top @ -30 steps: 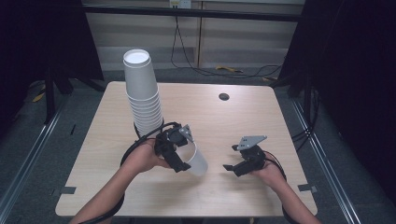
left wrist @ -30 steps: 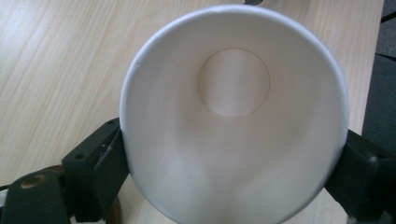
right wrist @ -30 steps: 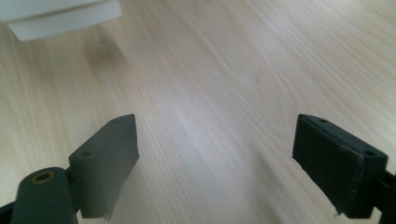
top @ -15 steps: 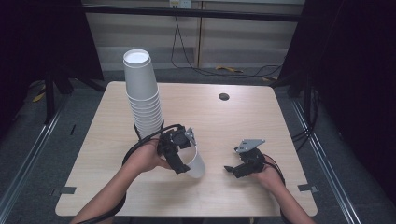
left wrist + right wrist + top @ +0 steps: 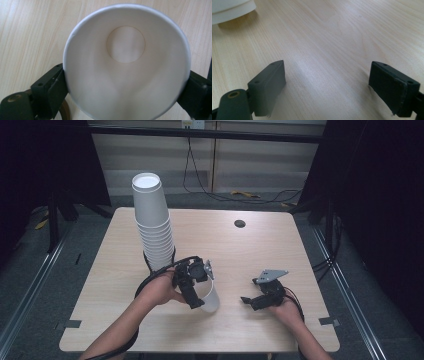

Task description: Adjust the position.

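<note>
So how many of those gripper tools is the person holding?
2. The left gripper sits near the table's front middle, its jaws around the rim of a single white paper cup. The right gripper rests further right, jaws open with nothing between them.

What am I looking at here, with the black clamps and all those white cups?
No machine arm here: a person sits at a wooden table holding a hand-worked two-jaw clamp in each hand. One picture comes from a camera above, looking down on the table. The other two come from small cameras riding on each clamp, looking along its black jaws.

On the table stands a tall stack of white paper cups, upside down, and a small dark round spot lies near the far edge.

The left gripper has a single paper cup between its jaws, open mouth toward its camera; the jaws have just been opening, and they sit right at its sides. The right gripper is open, with nothing between its jaws, just above bare wood.
</note>
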